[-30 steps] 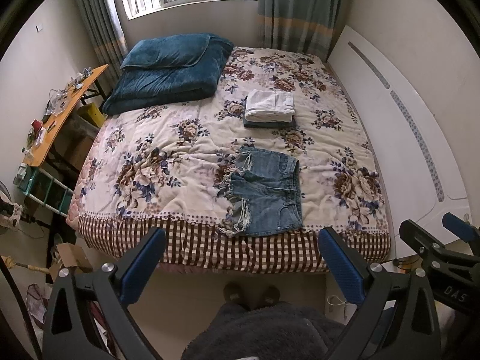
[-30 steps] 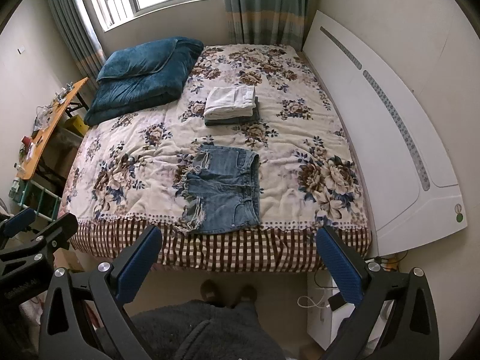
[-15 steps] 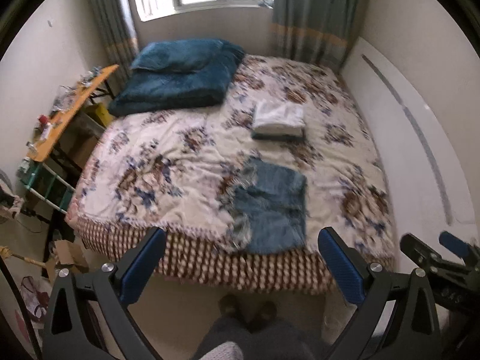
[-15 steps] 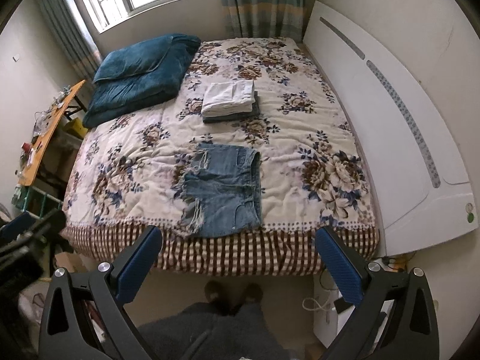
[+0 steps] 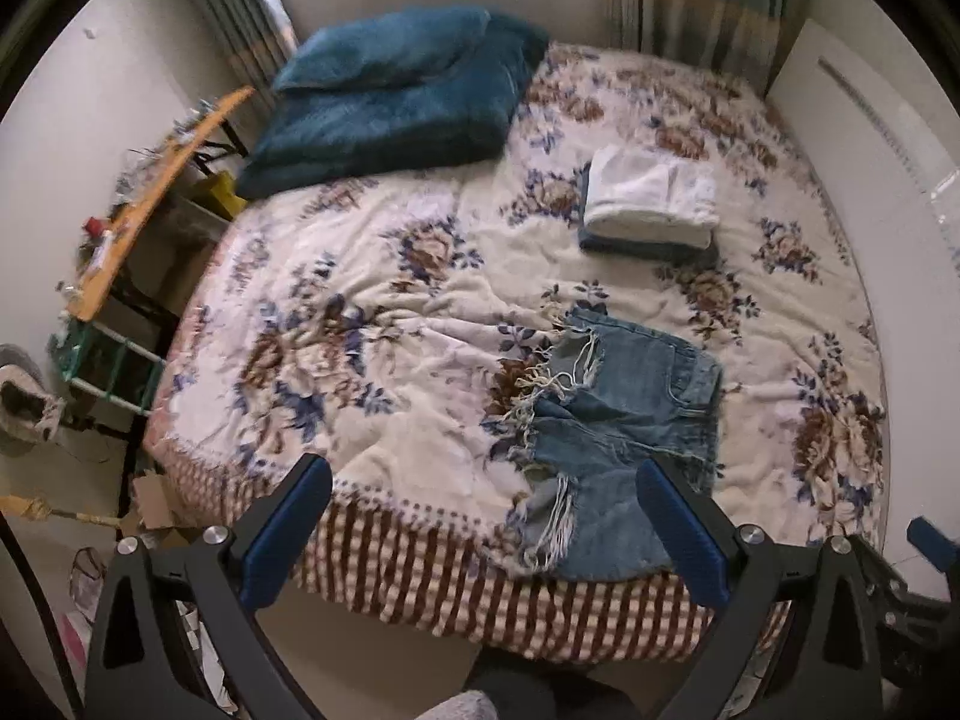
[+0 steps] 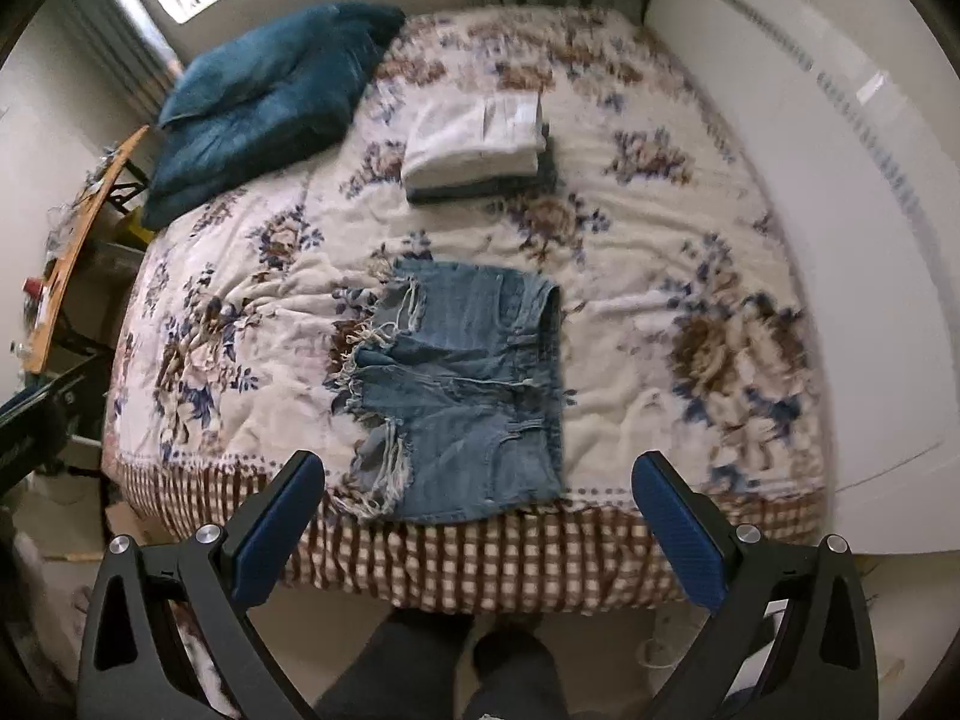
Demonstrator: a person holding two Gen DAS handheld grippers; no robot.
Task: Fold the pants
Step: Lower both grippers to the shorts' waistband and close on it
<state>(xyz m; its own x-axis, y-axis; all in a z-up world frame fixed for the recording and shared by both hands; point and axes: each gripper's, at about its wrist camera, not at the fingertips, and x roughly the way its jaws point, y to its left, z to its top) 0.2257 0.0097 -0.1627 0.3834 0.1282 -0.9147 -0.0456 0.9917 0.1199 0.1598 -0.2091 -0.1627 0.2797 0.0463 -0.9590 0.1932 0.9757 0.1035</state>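
Note:
Frayed blue denim shorts (image 5: 618, 420) lie flat near the front edge of the floral bed (image 5: 372, 324), waistband to the right, frayed leg hems to the left. They also show in the right wrist view (image 6: 468, 384). My left gripper (image 5: 483, 534) is open and empty, above the bed's front edge, left of the shorts. My right gripper (image 6: 477, 531) is open and empty, just in front of the shorts' near edge. The right gripper's body (image 5: 924, 576) shows at the lower right of the left wrist view.
A stack of folded clothes, white on top (image 5: 651, 204), lies behind the shorts (image 6: 477, 147). A dark blue folded quilt (image 5: 390, 102) sits at the far left. A white headboard (image 6: 798, 180) runs along the right. A cluttered orange desk (image 5: 150, 186) stands left of the bed.
Both grippers have moved forward and down toward the bed. The shorts look larger and closer. Nothing on the bed has moved.

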